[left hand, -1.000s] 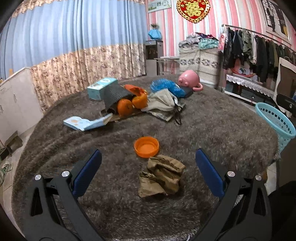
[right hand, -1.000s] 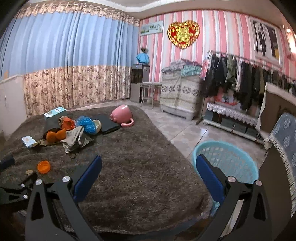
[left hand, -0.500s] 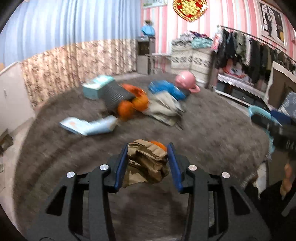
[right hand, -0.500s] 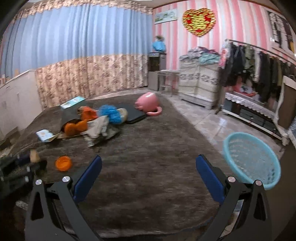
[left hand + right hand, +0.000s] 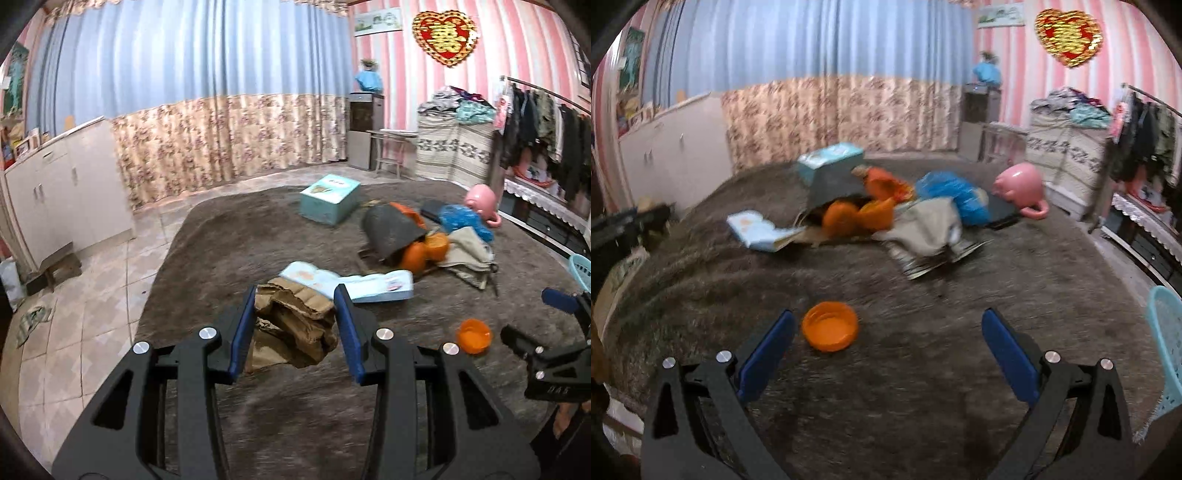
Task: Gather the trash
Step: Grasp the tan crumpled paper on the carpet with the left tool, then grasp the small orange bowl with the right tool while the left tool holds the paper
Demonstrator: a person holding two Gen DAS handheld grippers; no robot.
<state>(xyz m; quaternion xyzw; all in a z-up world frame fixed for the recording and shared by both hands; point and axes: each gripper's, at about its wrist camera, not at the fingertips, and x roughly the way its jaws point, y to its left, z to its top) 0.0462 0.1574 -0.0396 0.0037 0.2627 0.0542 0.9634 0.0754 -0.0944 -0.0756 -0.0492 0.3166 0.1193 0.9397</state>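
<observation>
Left gripper [image 5: 295, 325]: jaws about half closed, both blue pads pressed on crumpled brown paper [image 5: 291, 328], which is clamped between them and clear of the surface below. Pointing forward and somewhat downward. Right gripper [image 5: 886, 347]: jaws spread wide, nothing between the pads, angled down. In the left wrist view the right gripper [image 5: 554, 328] shows at the right edge, with part of the person's hand [image 5: 567, 421] under its body.

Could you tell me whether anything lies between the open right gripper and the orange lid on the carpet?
Nothing visible does. The right gripper is open, and the orange lid lies just ahead of its left finger on bare brown carpet. The clutter pile sits well beyond it.
</observation>
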